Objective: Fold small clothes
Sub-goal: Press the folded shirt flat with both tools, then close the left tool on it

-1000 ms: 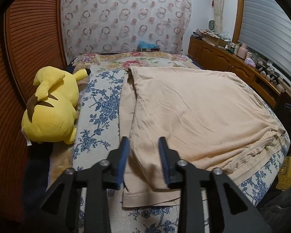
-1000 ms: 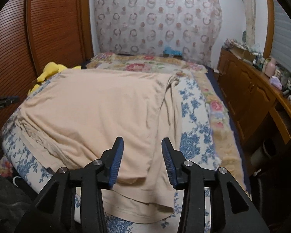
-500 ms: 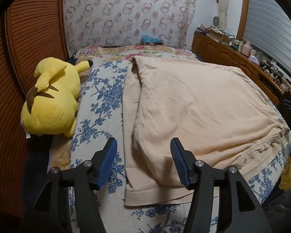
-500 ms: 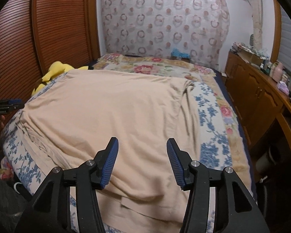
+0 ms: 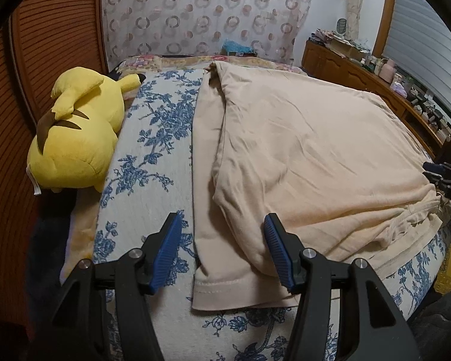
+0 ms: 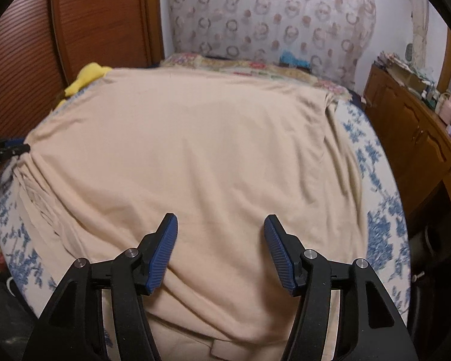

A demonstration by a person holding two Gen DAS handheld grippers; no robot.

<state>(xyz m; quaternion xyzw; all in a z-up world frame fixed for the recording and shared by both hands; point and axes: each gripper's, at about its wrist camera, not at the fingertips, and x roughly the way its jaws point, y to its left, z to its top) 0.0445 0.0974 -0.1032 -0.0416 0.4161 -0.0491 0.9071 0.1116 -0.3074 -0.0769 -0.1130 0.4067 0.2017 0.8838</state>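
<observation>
Matt beige knit garment (image 5: 300, 156), printed woven bedspread (image 5: 153, 150), fuzzy yellow plush toy (image 5: 75, 132), ribbed blue pads (image 5: 168, 249), slatted glossy wood doors (image 5: 45, 48)

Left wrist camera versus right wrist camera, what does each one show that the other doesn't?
Only the left wrist view shows the whole yellow plush toy and the garment's hemmed corner between the open left gripper. Only the right wrist view shows the open right gripper over the garment's middle. Both show the beige garment and the floral bedspread.
</observation>
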